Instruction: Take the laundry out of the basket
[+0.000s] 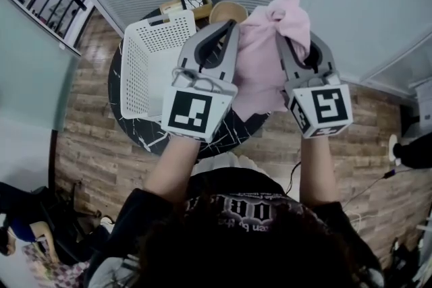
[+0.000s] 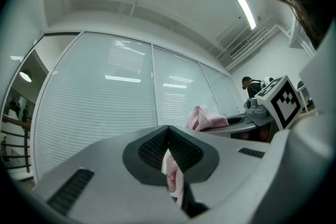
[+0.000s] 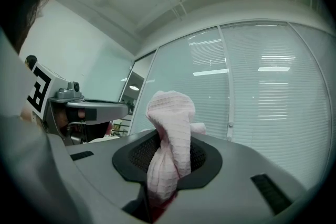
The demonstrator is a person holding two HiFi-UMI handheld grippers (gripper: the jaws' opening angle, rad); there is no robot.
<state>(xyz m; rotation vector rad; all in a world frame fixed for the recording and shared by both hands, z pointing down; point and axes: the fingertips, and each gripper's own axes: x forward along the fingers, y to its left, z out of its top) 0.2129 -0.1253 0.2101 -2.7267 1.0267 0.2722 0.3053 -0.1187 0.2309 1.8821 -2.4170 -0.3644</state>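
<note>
Found pink cloth (image 1: 260, 64) lifted above the round dark table (image 1: 145, 135), stretched between both grippers; logged it as outside the white perforated basket (image 1: 145, 34), just right of it in head view. Checked left gripper (image 2: 169, 136): jaws clenched on a thin fold of the cloth (only a narrow pink strip visible between the pads). Checked right gripper (image 3: 169, 139): jaws clamped on a thick bunched wad, with the loose end poking up past the tips. Noted basket resting on the table's left part; noted wooden bowl (image 1: 228, 10) at the far edge, beside the basket.
</note>
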